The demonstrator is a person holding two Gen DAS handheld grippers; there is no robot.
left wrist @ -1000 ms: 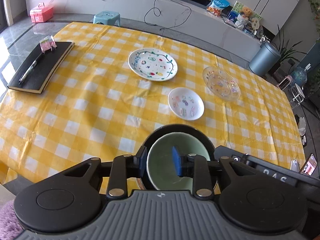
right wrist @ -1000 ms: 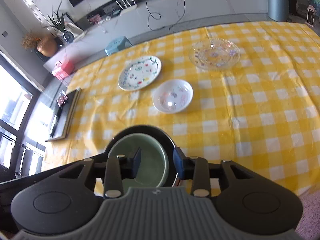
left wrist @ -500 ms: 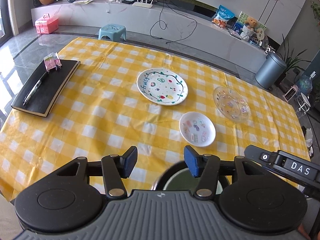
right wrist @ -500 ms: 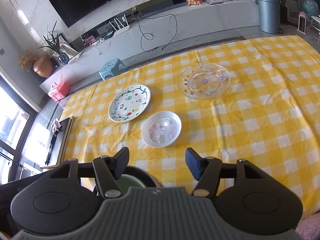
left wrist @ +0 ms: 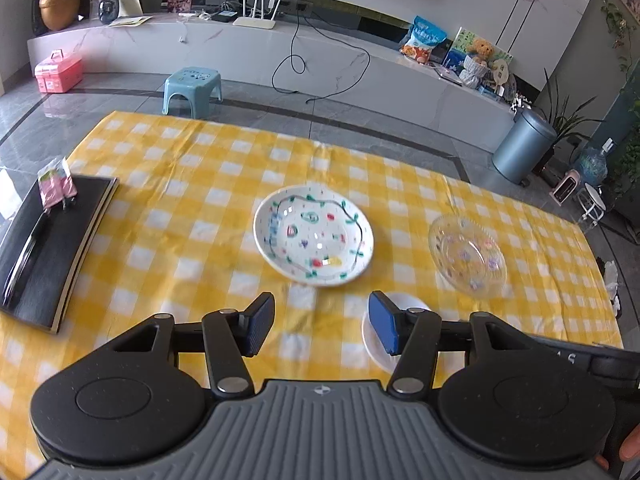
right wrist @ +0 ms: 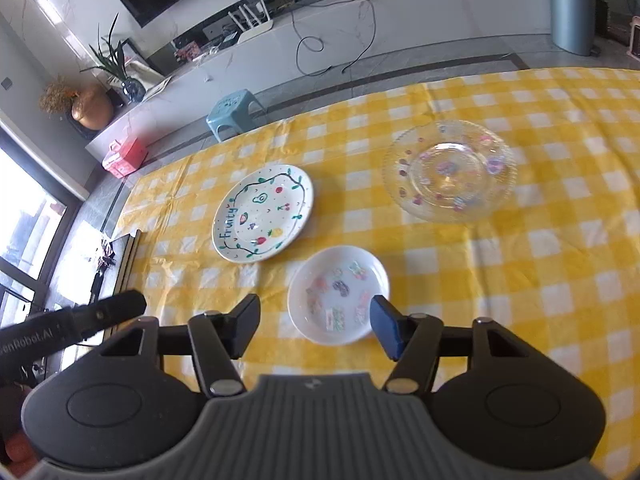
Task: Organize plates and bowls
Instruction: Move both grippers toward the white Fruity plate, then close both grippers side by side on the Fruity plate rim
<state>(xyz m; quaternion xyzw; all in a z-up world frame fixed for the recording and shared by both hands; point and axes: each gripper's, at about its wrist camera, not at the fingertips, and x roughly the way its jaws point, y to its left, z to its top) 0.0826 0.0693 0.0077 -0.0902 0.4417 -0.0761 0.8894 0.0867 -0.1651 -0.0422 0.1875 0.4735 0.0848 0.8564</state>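
Observation:
Three dishes lie on the yellow checked tablecloth [left wrist: 192,216]. A white plate with fruit drawings [left wrist: 314,240] sits in the middle, a clear glass plate [left wrist: 466,256] to its right, and a small white bowl [left wrist: 416,303] nearest. My left gripper [left wrist: 322,320] is open and empty, hovering short of the fruit plate [right wrist: 264,214]. My right gripper [right wrist: 314,320] hovers over the small white bowl [right wrist: 338,300]. Its jaws are closing, the bowl shows between the fingers, and the pads do not touch it. The glass plate [right wrist: 450,170] lies beyond, to the right.
A black notebook [left wrist: 48,248] with a pen and pink clips lies at the table's left edge. Beyond the far edge stand a blue stool [left wrist: 192,88] and a grey bin [left wrist: 524,148] on the floor. The left gripper's body [right wrist: 80,316] shows at the right wrist view's left.
Both grippers opened and let go of the green bowl nested in the black bowl. They moved on toward the plates, and the nested bowls dropped out of view.

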